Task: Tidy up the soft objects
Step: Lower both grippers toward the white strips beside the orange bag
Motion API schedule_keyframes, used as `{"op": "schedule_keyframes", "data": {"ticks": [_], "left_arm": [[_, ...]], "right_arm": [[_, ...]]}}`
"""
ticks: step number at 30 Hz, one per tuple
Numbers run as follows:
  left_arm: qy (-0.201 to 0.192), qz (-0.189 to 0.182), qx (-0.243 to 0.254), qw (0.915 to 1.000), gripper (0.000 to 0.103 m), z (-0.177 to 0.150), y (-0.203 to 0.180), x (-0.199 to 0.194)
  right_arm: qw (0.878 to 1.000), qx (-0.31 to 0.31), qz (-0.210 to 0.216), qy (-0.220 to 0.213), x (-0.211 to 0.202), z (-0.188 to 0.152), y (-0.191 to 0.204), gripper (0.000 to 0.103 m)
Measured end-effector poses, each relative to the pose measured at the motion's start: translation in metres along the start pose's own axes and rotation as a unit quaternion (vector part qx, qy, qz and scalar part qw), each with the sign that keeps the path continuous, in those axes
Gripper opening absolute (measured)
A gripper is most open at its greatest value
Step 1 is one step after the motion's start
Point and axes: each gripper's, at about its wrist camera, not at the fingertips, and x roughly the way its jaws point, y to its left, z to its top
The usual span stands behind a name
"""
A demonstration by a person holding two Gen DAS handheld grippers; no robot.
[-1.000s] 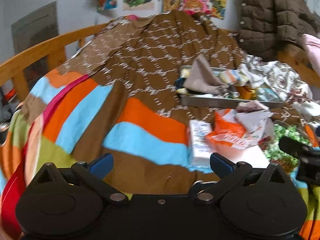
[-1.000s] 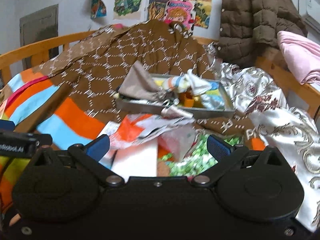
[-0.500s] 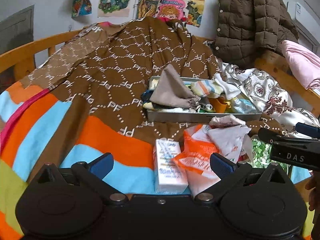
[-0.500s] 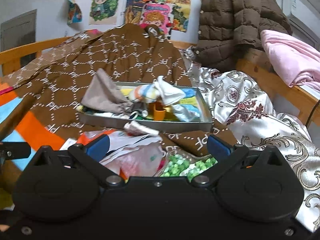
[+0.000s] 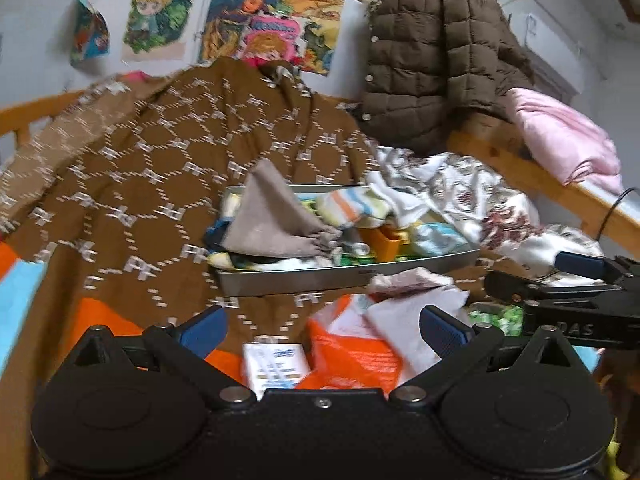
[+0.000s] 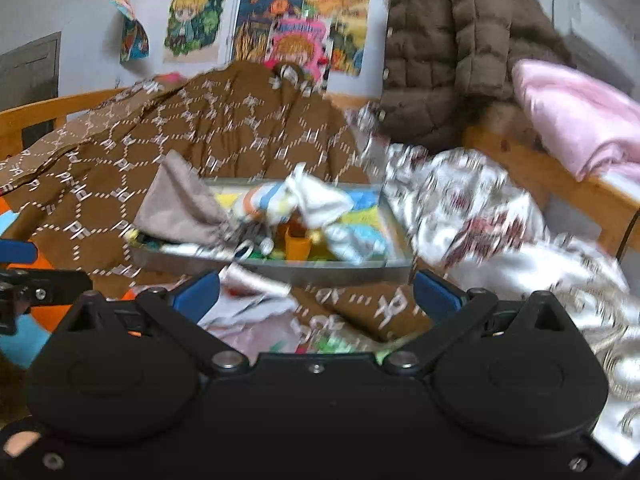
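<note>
A grey metal tray sits on the brown patterned blanket, filled with soft things: a taupe drawstring pouch, a striped sock, a white cloth and an orange cup. In front of the tray lie an orange-and-white plastic bag, a tissue pack and a crumpled white cloth. My left gripper is open above the bag and tissue pack. My right gripper is open, just short of the tray's near wall.
A brown quilted jacket hangs at the back right over a wooden bed rail. A pink blanket and a silver patterned cloth lie to the right. Posters cover the wall. A striped bedspread shows at the left.
Both grippers have swung right and moved forward toward the tray, which now looks closer and more central. The jaws stay open and hold nothing.
</note>
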Motion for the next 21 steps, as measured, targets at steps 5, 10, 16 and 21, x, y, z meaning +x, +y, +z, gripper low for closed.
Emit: {"op": "schedule_keyframes", "data": {"ticks": [5, 10, 16, 21], "left_arm": [[0.005, -0.076, -0.008, 0.9971, 0.1, 0.01, 0.001, 0.017], [0.032, -0.141, -0.043, 0.9886, 0.096, 0.015, 0.011, 0.036], [0.072, -0.197, -0.078, 0.9747, 0.088, 0.013, 0.023, 0.058], [0.102, -0.225, -0.12, 0.9616, 0.081, 0.011, 0.031, 0.075]], "right_arm": [[0.999, -0.035, 0.0, -0.016, 0.025, 0.002, -0.001, 0.102], [0.997, -0.064, 0.027, -0.017, 0.05, 0.012, -0.001, 0.096], [0.992, -0.099, 0.081, 0.001, 0.075, 0.023, -0.002, 0.086], [0.984, -0.126, 0.127, 0.015, 0.09, 0.03, 0.007, 0.077]]}}
